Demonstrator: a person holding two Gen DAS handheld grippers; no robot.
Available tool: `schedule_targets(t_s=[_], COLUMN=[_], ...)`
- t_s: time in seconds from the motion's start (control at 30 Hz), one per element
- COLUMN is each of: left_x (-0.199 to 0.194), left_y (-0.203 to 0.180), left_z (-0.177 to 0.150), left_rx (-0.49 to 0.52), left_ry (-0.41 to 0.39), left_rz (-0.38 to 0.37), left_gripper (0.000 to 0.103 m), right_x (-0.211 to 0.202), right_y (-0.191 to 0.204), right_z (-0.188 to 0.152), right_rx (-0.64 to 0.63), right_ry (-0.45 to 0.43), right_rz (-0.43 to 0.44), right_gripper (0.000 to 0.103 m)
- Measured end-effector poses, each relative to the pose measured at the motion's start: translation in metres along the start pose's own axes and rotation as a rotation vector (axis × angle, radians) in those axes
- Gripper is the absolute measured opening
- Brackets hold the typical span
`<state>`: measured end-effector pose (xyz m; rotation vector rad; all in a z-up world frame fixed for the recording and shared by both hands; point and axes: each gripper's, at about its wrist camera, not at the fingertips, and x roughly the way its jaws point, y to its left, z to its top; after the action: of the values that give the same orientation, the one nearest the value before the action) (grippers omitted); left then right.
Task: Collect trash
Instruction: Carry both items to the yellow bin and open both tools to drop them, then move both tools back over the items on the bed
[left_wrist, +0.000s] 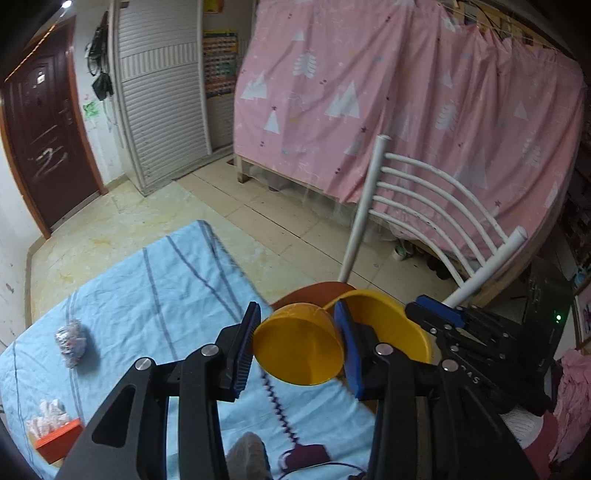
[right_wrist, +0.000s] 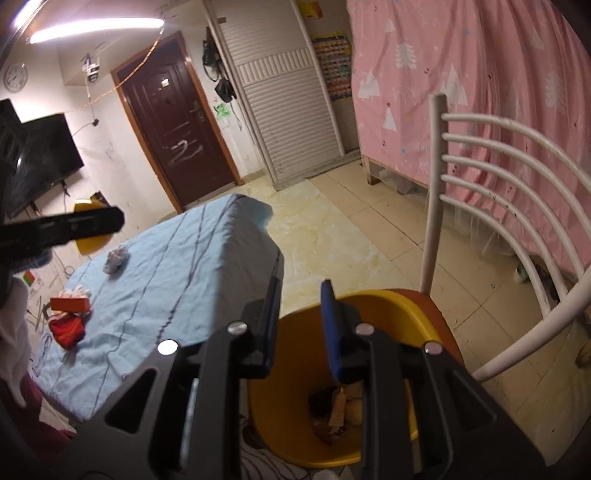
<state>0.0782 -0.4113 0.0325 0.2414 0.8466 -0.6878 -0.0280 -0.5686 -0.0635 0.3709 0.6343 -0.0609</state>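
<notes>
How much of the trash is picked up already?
Some is done: wrappers already lie at the bottom of the yellow bin on the chair. Right now the left gripper holds a yellow cup beside the bin, and the right gripper hangs open above it. Still left on the blue cloth: a crumpled wad.

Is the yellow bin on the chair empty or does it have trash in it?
Not empty. The right wrist view looks down into the bin, and crumpled wrappers lie at its bottom.
</notes>
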Motion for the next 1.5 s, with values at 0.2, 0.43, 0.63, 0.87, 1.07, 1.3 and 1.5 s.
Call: schedule_targets(t_s=[0.2, 0.43, 0.63, 0.87, 1.07, 1.3, 1.5], left_x=[0.022, 0.032, 0.021, -0.005, -0.029, -0.064, -0.087], left_y=[-0.032, -0.048, -0.038, -0.007, 0.032, 0.086, 0.124], left_z=[0.002, -0.002, -0.006, -0.019, -0.033, -0.051, -0.063], left_rx=[0.032, 0.046, 0.03, -0.028, -0.092, -0.189, -0.273], left_ry=[0.05, 0.073, 0.061, 0.016, -0.023, -0.08, -0.108], left_rz=[-0.06, -0.074, -0.063, -0.034, 0.009, 0.072, 0.101], left_gripper=[0.048, 0.061, 0.061, 0.063, 0.067, 0.071, 0.073], right_x=[-0.005, -0.009, -0.01, -0.004, 0.008, 0.025, 0.034], right_y=[-0.019, -0.025, -0.012, 0.022, 0.061, 0.115, 0.16], right_z=[-0.003, -0.006, -0.003, 0.002, 0.002, 0.002, -0.002], right_rx=[0.044, 0.059, 0.041, -0.018, -0.079, -0.161, -0.211], right_ry=[-0.02, -0.026, -0.024, -0.014, 0.014, 0.056, 0.086], right_rz=[-0.014, -0.011, 0.003, 0.046, 0.104, 0.166, 0.235], right_gripper=[0.021, 0.021, 0.034, 0.06, 0.076, 0.08, 0.082])
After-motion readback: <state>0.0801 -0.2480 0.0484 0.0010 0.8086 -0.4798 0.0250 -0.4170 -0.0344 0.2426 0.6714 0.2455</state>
